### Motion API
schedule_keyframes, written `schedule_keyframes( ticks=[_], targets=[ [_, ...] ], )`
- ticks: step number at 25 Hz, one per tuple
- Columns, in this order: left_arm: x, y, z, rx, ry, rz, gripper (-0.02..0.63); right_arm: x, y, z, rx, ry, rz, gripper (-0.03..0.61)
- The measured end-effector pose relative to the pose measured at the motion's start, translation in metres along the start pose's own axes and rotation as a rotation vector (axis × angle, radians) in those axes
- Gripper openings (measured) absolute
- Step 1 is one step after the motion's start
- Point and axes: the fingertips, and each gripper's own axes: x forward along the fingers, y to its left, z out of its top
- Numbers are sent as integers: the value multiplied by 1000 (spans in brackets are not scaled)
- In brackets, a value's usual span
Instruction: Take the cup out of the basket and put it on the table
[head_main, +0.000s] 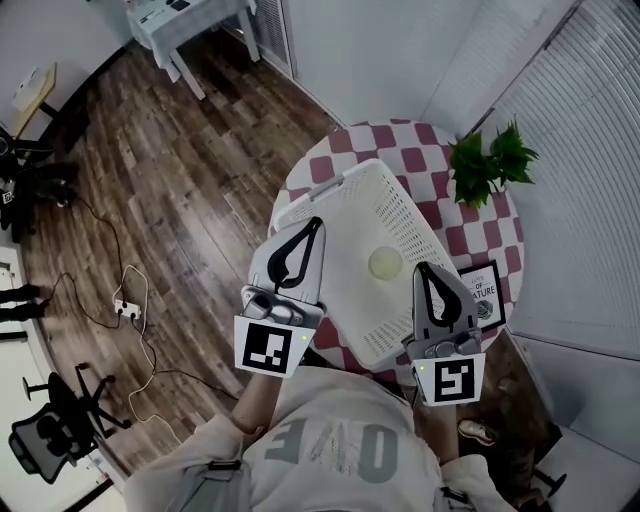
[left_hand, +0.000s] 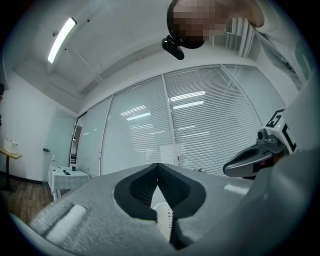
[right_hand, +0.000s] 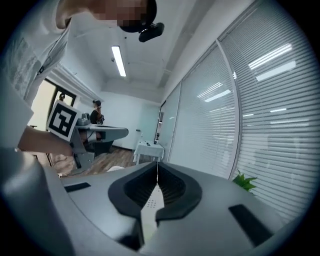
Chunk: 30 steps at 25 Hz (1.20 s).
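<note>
Two tongs: left tongs (head_main: 317, 224) and right tongs (head_main: 422, 269), both clenched, tips pressed together, nothing between them.
Placement: left tongs at lower centre-left of the head view, right tongs at lower centre-right, each over a side edge of the basket (head_main: 352, 180).
Task thing: pale cup (head_main: 386, 263) inside the white basket, between both tongs.
Support: round checked worktop (head_main: 345, 140); plant (head_main: 490, 165) at its upper right.

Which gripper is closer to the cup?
The right gripper: its tip sits just beside the cup in the basket, while the left gripper is over the opposite rim.
</note>
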Motion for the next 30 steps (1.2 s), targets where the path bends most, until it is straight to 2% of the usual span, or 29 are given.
schedule_keyframes(
  ticks=[4, 8, 9, 11, 12, 15, 23, 27, 30],
  targets=[
    [12, -15, -4, 7, 6, -9, 3, 9, -9, -29, -130, 133, 76, 11],
    [18, -25, -18, -26, 52, -11, 3, 24, 1, -54, -387, 236, 184, 12],
    [17, -27, -20, -29, 62, -9, 3, 28, 4, -59, -417, 250, 200, 36],
    [16, -27, -23, -28, 77, -9, 3, 35, 13, -69, -443, 271, 250, 178],
    [16, -26, -25, -32, 83, -5, 3, 39, 18, -75, -466, 285, 280, 214],
    [13, -20, -28, -53, 88, 24, 3, 43, 35, -95, -573, 354, 378, 222],
    [-17, -2, -37, -77, 101, 95, 3, 41, 70, -163, -631, 627, 649, 190],
    [-34, 8, -38, -79, 92, 132, 3, 42, 80, -198, -624, 753, 724, 173],
    [-47, 18, -43, -84, 92, 175, 3, 45, 76, -229, -646, 868, 737, 175]
  ],
)
